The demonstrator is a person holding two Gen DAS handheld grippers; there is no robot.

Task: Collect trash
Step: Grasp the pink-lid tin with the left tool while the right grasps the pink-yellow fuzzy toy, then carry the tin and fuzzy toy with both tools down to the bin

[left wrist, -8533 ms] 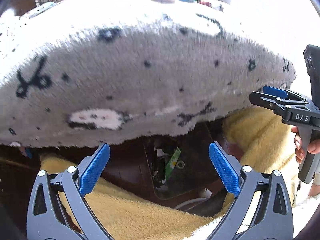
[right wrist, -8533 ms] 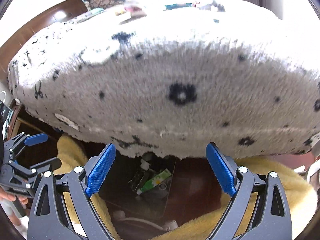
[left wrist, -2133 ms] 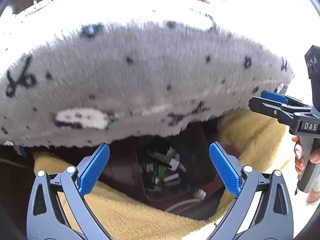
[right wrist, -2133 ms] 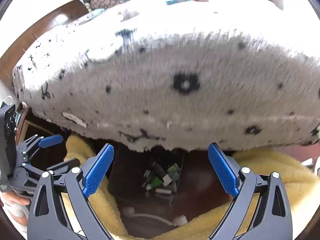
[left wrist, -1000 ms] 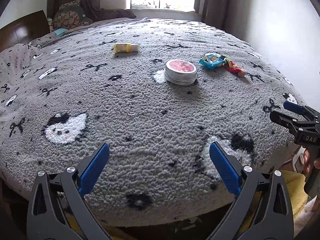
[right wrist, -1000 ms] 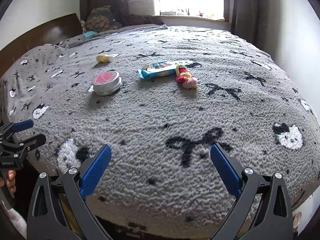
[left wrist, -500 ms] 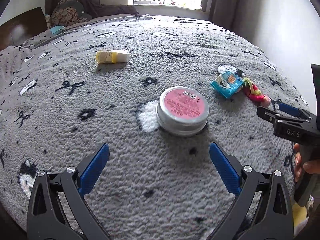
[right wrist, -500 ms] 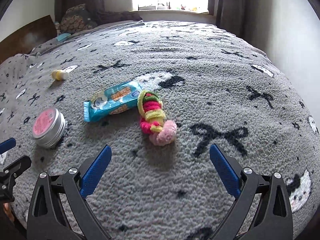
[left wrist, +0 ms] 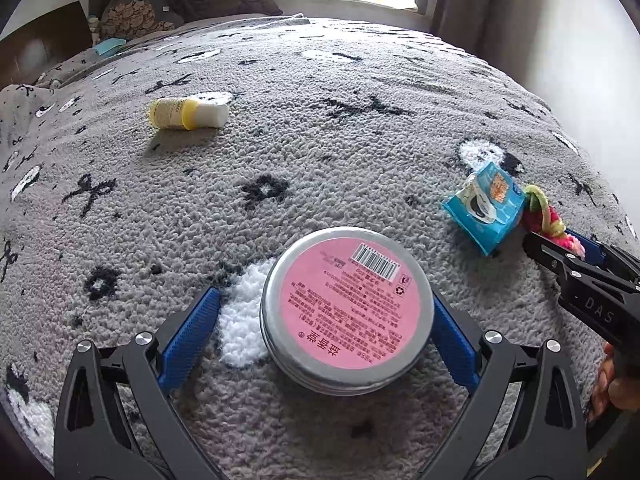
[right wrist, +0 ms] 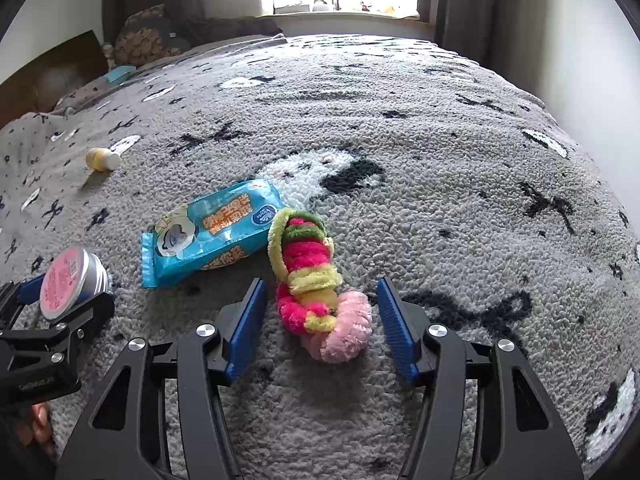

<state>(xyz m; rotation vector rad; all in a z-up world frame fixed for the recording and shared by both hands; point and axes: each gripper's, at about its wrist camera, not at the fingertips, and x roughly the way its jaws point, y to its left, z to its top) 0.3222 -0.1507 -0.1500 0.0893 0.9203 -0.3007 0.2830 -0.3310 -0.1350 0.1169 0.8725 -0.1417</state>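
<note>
Your left gripper (left wrist: 326, 328) straddles the round silver tin (left wrist: 346, 312) with its pink barcoded label; its jaws have just been closing, left pad clear. Right of the tin, your right gripper (right wrist: 322, 322) has been closing around the fuzzy hair ties (right wrist: 316, 284), untouched, beside the blue wrapper (right wrist: 208, 232).

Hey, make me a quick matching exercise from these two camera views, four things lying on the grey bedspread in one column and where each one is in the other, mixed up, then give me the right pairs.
Things:
1. round tin with pink label
2. fuzzy pink, green and yellow toy
3. blue snack packet
4. small yellow bottle with white cap

Places:
A. lying alone, far up the bedspread
B. between the pads of the right tongs
C. just left of the fuzzy toy, touching it
D. between the pads of the left tongs

Pairs: 1-D, 2-B, 3-C, 4-A
</note>
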